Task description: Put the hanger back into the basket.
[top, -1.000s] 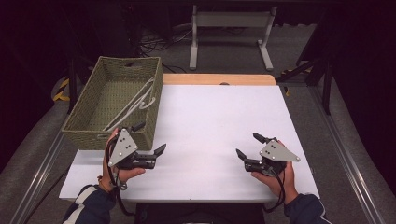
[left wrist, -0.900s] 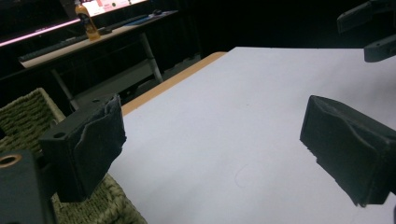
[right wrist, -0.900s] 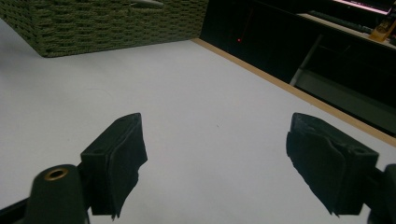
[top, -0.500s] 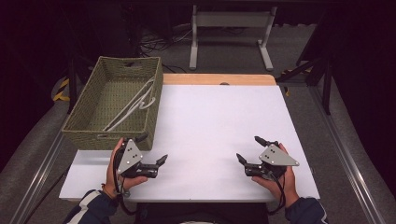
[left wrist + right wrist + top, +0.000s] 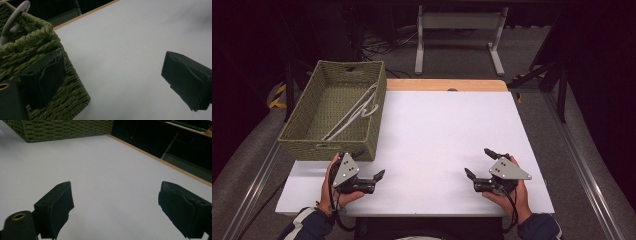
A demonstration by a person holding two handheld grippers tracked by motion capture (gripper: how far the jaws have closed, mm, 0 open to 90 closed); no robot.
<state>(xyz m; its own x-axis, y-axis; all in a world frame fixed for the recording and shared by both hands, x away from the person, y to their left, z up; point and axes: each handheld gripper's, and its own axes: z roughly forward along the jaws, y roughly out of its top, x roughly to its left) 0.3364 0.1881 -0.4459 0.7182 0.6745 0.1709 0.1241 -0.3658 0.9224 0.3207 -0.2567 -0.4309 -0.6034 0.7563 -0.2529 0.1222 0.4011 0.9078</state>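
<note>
1. While the white hanger (image 5: 354, 111) lies inside the woven basket (image 5: 377, 100), leaning along its bottom with the hook end toward the far right wall, neither gripper touches it.
2. In the left gripper view the hook of the hanger rises just above the basket rim, so it is the part easiest to reach.
3. The left gripper (image 5: 374, 180) rests low on the white table (image 5: 437, 130), just beside the basket's near corner, and its jaws stand wide with nothing between them.
4. The right gripper (image 5: 479, 165) rests near the right front of the table, well apart from the basket; its jaws have just been opening and are now wide, also with nothing between them.
5. As I judge it, the work looks finished or paused, and both hands are settling at the near edge.
6. To do this well, keep the left jaws clear of the basket wall, so the basket does not slide.
</note>
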